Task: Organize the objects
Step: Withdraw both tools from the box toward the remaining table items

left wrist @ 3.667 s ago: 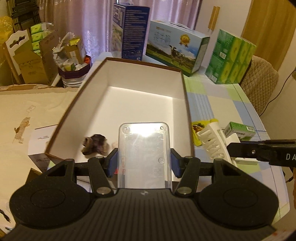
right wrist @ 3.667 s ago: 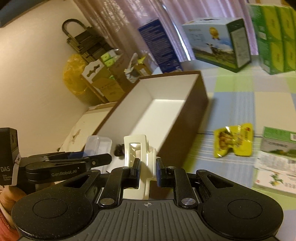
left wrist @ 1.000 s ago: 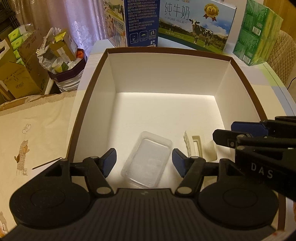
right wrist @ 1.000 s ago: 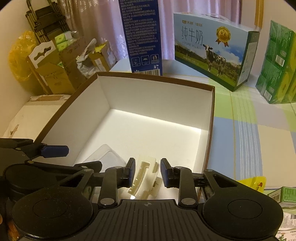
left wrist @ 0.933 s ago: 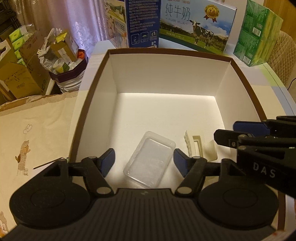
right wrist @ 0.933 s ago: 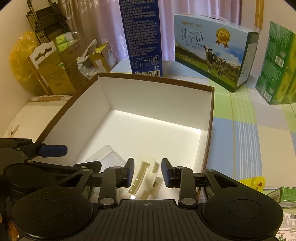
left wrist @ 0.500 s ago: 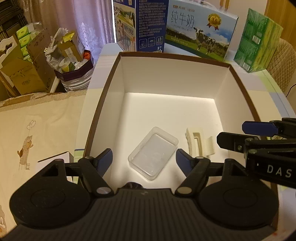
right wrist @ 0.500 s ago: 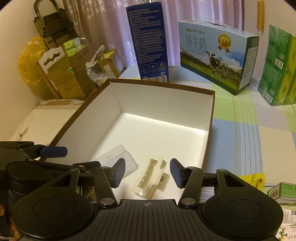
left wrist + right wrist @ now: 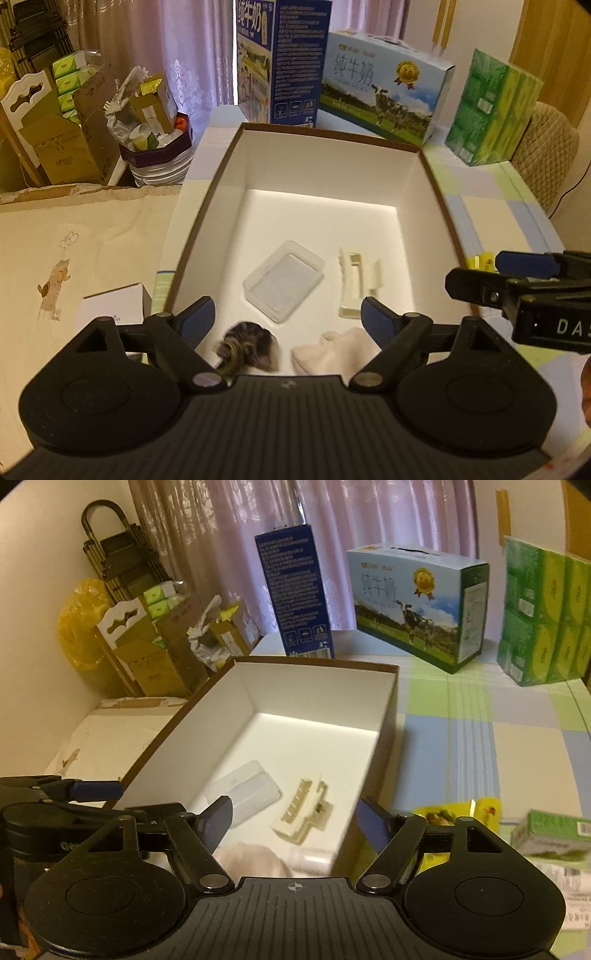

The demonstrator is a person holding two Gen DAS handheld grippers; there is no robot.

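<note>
A brown-rimmed white box (image 9: pixel 432 173) (image 9: pixel 384 716) sits on the table. On its floor lie a clear plastic case (image 9: pixel 283 280) (image 9: pixel 243 792) and a cream hair claw clip (image 9: pixel 355 280) (image 9: pixel 302 816). Outside its near wall lie a dark furry scrunchie (image 9: pixel 246 345) and a pale pink cloth (image 9: pixel 334 352) (image 9: pixel 251 856). My left gripper (image 9: pixel 286 321) hovers open above the near wall, holding nothing. My right gripper (image 9: pixel 293 825) is open too, empty, above the box's near right corner; it shows at the right of the left wrist view (image 9: pixel 517 273).
A blue carton (image 9: pixel 291 59), a milk box (image 9: pixel 384 99) and green tissue packs (image 9: pixel 491 114) stand behind the box. A yellow snack packet (image 9: pixel 458 816) and a small green box (image 9: pixel 550 836) lie on the checked cloth at right. Cardboard clutter fills the left.
Both grippers let go of the clear case and the claw clip inside the box, then opened wide and pulled back and up. The scrunchie and pink cloth came into view.
</note>
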